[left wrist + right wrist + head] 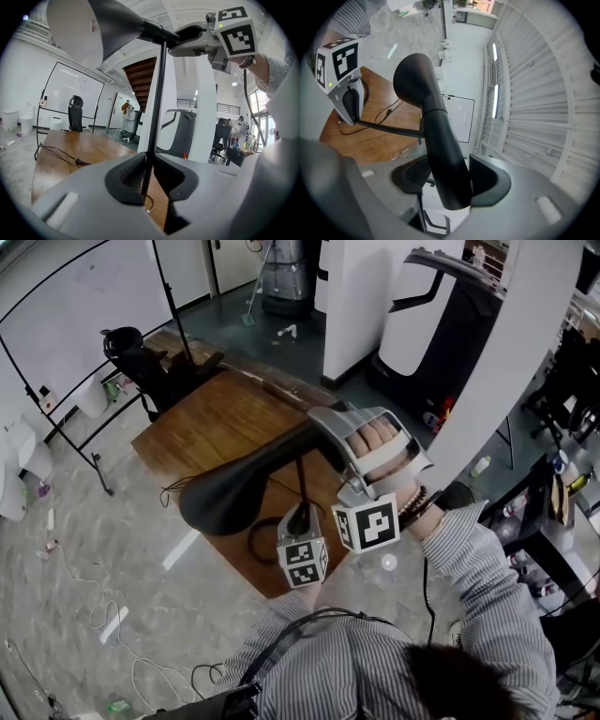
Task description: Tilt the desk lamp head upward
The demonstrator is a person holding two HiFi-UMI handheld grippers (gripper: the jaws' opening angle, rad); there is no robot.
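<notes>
A black desk lamp stands on the wooden desk (216, 423). Its cone head (234, 491) lies roughly level, pointing left, atop a thin black stem (301, 479). My left gripper (300, 519) is shut on the stem low down; in the left gripper view the stem (154, 112) runs up from between the jaws of the left gripper (149, 174) to the lamp head (93, 28). My right gripper (328, 432) is shut on the head's narrow rear end. In the right gripper view that neck (440, 140) fills the gap of the right gripper (447, 180).
A dark cable (261, 542) loops on the desk near the lamp's foot. An office chair (131, 348) stands past the desk's far left corner. A white pillar (525, 352) rises at the right, with a whiteboard on a stand (75, 324) at the left.
</notes>
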